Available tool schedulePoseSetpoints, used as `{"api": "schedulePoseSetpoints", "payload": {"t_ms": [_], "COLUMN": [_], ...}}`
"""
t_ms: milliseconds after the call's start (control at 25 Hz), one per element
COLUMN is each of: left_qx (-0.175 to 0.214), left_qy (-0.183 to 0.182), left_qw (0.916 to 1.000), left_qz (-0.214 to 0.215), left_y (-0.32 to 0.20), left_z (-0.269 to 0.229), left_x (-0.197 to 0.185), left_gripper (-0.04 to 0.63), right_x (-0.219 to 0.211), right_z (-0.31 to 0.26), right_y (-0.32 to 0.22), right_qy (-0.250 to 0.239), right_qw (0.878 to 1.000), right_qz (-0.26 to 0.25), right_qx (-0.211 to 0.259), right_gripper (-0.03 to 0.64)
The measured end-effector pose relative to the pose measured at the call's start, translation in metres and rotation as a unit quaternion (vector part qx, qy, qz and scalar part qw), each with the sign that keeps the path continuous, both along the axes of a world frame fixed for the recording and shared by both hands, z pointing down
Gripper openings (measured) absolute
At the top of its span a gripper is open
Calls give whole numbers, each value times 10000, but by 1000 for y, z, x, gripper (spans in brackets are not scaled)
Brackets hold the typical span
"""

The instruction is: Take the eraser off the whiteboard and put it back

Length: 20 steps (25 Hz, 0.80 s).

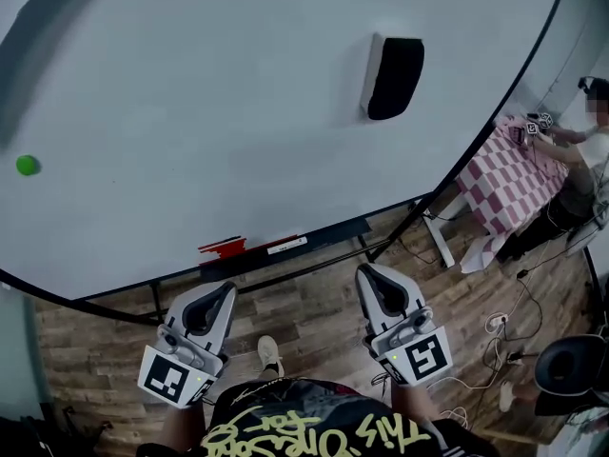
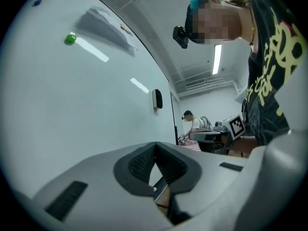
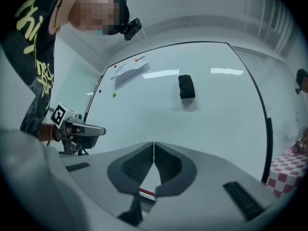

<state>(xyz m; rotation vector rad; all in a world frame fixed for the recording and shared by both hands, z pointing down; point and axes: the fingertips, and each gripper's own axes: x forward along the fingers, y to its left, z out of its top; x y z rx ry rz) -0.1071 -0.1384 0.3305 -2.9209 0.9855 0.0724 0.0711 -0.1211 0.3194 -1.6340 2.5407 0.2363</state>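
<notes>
Grn magnet [image 1: 28, 165], red marker [image 1: 222, 247], checkered tbl [image 1: 509, 174] (far right).

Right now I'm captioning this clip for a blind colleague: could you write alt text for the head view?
A black eraser sticks to a large whiteboard, upper right of centre. Below it, the left gripper and right gripper point at the board, jaws shut and empty. A green dot sits near its left edge.

Board [image 1: 190, 112] white; eraser [image 1: 395, 76] black; magnet [image 1: 28, 165] green; marker [image 1: 222, 248] red; cloth [image 1: 514, 179] pink-white checked; shirt [image 1: 314, 431] black, yellow lettering.
</notes>
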Motion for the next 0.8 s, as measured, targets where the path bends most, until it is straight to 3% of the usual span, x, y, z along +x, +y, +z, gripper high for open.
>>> {"api": "schedulePoseSetpoints", "payload": {"t_ms": [640, 800], "left_qx": [-196, -235], "left_qy": [-182, -172], "left_qw": [9983, 9985], "left_qz": [524, 457], "left_y": [-41, -45], "left_z": [2, 3], "left_x": [6, 12], "left_gripper": [6, 6], "right_x": [-6, -5], "right_z": [-4, -3], "right_y": [-48, -52], "right_qy": [-32, -46], "right_qw": [9997, 9999], "right_qz": [250, 102], "right_qx": [-15, -50], "right_gripper": [9, 9]}}
